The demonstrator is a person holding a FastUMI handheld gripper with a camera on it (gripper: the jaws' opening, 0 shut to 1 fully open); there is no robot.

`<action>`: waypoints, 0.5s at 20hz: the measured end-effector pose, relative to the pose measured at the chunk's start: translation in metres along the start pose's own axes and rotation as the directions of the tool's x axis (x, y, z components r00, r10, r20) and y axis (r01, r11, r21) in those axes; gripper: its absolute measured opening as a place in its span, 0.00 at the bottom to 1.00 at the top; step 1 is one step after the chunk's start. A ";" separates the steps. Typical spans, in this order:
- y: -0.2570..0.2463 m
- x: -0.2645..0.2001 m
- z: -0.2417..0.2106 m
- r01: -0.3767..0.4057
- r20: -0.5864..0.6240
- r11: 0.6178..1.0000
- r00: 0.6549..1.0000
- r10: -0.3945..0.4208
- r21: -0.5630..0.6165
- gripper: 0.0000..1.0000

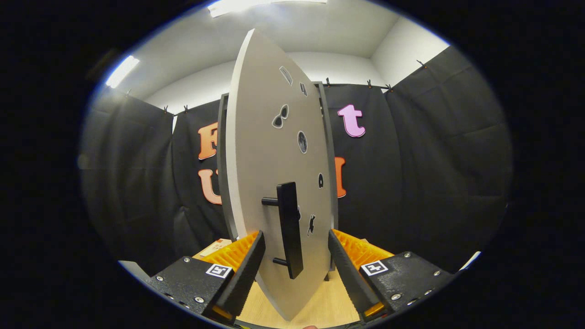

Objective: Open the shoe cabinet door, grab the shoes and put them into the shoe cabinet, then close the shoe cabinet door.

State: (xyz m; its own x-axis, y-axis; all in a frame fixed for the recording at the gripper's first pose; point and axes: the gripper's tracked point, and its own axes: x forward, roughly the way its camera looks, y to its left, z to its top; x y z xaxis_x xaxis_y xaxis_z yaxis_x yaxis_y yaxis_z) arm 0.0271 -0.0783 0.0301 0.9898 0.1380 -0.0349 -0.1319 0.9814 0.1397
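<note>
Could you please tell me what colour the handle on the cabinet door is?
Black. The handle stands out against the pale grey door in the gripper view, between the open gripper fingers.

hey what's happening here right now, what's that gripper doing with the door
A person's handheld gripper is at the shoe cabinet door. The pale door is swung out and seen nearly edge-on, so it looks partly open. Its dark bar handle sits between the two fingers, which are spread apart with a gap on each side of it, so nothing is clamped. Small stickers dot the door's face. The cabinet frame stands just behind the door, on a wooden floor.
</note>
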 end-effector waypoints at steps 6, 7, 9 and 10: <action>0.029 0.021 -0.001 -0.087 0.006 0.995 0.996 0.087 0.039 0.88; 0.028 0.021 -0.002 -0.101 0.005 0.994 0.995 0.101 0.044 0.88; 0.030 0.024 0.000 -0.123 0.012 0.991 0.992 0.123 0.051 0.89; 0.033 0.024 -0.001 -0.141 0.008 0.988 0.990 0.141 0.057 0.89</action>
State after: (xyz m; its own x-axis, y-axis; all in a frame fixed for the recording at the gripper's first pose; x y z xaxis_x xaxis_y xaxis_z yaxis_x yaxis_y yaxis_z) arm 0.0469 -0.0428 0.0333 0.9618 0.2735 -0.0070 -0.2667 0.9429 0.1994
